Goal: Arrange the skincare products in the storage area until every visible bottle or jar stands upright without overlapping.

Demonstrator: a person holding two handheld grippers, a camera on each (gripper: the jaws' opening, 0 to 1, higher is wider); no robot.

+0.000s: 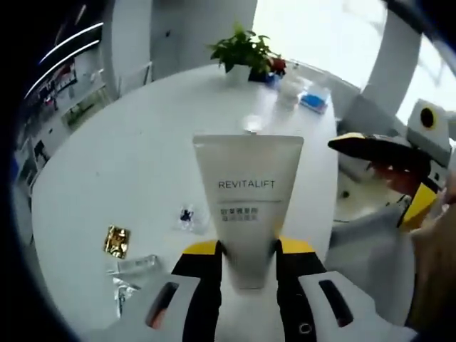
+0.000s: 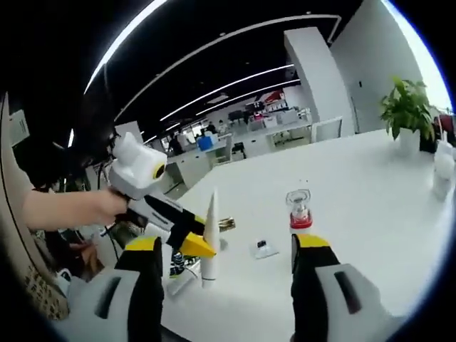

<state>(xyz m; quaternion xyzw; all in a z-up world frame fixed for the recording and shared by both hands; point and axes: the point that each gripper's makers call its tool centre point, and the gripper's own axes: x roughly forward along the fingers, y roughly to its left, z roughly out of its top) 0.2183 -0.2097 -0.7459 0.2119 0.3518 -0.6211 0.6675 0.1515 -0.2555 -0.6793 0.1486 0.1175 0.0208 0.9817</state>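
Note:
A white tube printed REVITALIFT is upright, crimped end up, with my left gripper shut on its lower part. In the right gripper view the same tube appears edge-on above the white table, held by the left gripper that a hand brings in from the left. A small bottle with a red band and a clear cap stands upright on the table beyond my right gripper, which is open with nothing between its jaws. The right gripper also enters the left gripper view from the right.
A gold foil packet, a small clear sachet and clear wrapping lie on the round white table. A potted plant and a blue-and-white item sit at its far edge. Office desks stand behind.

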